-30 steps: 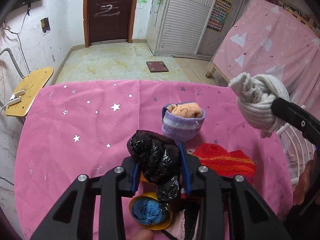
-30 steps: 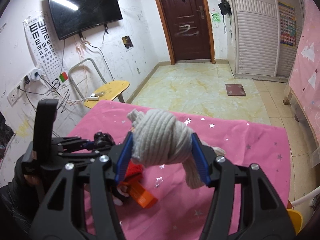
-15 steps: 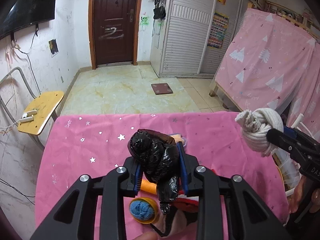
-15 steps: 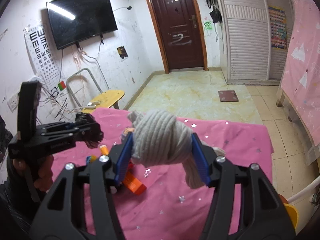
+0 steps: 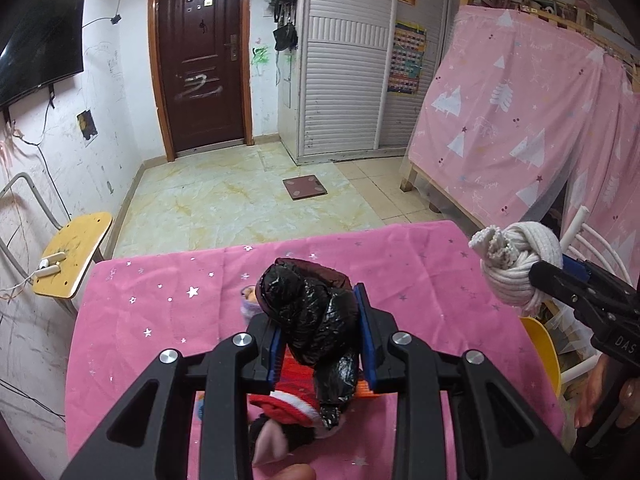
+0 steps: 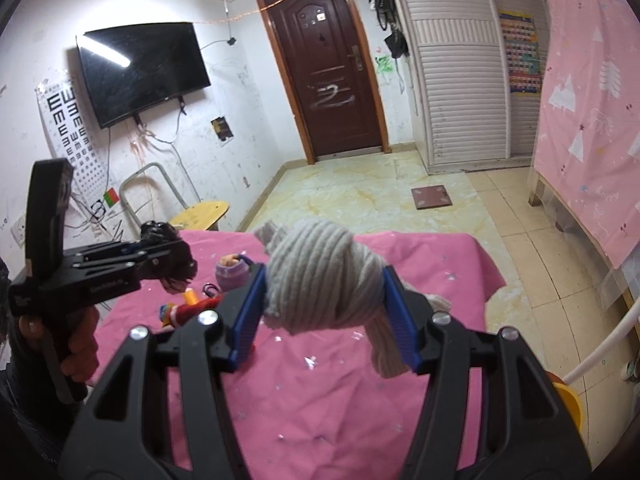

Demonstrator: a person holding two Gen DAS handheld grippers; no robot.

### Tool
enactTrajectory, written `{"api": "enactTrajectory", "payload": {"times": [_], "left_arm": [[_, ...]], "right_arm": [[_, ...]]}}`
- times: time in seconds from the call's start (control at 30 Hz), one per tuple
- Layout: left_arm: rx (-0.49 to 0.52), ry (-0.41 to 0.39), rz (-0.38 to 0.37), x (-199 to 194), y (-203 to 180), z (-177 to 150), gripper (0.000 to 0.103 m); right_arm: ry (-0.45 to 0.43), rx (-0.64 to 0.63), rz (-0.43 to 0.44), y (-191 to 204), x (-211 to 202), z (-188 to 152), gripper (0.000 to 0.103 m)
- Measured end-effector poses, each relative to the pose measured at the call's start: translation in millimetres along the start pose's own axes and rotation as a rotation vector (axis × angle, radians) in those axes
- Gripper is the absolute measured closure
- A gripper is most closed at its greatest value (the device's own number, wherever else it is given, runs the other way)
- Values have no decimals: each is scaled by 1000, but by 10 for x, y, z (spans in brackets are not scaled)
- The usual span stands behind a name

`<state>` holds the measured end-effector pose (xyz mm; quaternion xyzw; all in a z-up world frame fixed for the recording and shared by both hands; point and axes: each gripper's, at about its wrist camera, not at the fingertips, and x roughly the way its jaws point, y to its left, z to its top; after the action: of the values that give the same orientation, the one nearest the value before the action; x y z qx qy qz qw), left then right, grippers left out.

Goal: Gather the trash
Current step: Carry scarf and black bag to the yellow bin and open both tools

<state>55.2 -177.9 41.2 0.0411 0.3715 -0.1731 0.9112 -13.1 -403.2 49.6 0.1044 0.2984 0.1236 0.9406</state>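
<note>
Going left to right in the left wrist view: there's a yellow chair at the left edge of the frame with a white power strip on its seat, and behind it the dark brown door in the upper middle. The counter wears a pink star-print cloth and fills the lower half.

Bottom center, the left claw is pinching a knotted black plastic bag between its blue pads, with the bag's tail dangling below the fingers. The bag is held up off the counter. Under it sit a red-and-white knit piece and a purple sock bundle, mostly hidden behind the claw.

Far right of that frame, the right claw comes in from the side with a knotted white sock clamped in it, out past the counter's right edge, above a yellow bin.

In the right wrist view, the left claw shows up at the left of the frame, black bag in its tip, hovering over the counter. Just right of it on the cloth are an orange item and the purple sock bundle. Center frame, the right claw is squeezed tight on the white sock, 1 loose end hanging lower right. A TV hangs upper left.
</note>
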Motion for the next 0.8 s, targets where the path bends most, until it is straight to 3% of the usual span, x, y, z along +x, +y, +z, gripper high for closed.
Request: {"api": "enactTrajectory", "payload": {"times": [0.8], "left_arm": [[165, 54, -114, 177, -1467, -106, 80]], "right_arm": [[-6, 193, -148, -1208, -593, -639, 47]]}}
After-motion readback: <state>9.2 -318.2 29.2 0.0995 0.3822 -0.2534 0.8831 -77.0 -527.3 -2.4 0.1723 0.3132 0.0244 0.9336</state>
